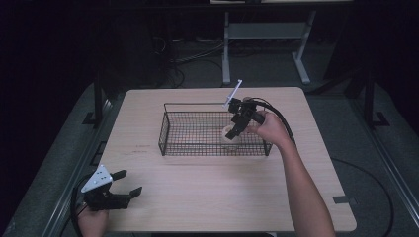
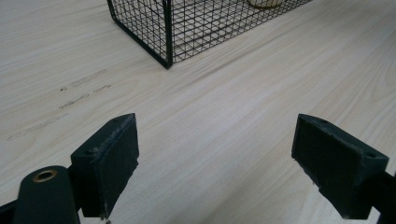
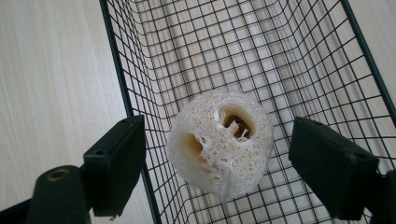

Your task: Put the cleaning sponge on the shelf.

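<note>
Loofah slice lies on the floor of the black wire basket, near its right end. My right gripper hangs over it, jaws wide on either side, not touching. My left gripper sits well off the basket's near-left corner, jaws wide, empty, over the wooden table.

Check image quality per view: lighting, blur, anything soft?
High view: table lit, surroundings near black, small details soft. Left gripper view: bright and even, wood grain sharp, the hand-held gripper's jaws close and slightly soft, wire basket corner crisp. Right gripper view: loofah sponge sharp between the jaws, basket mesh casts faint line shadows on the wood.
</note>
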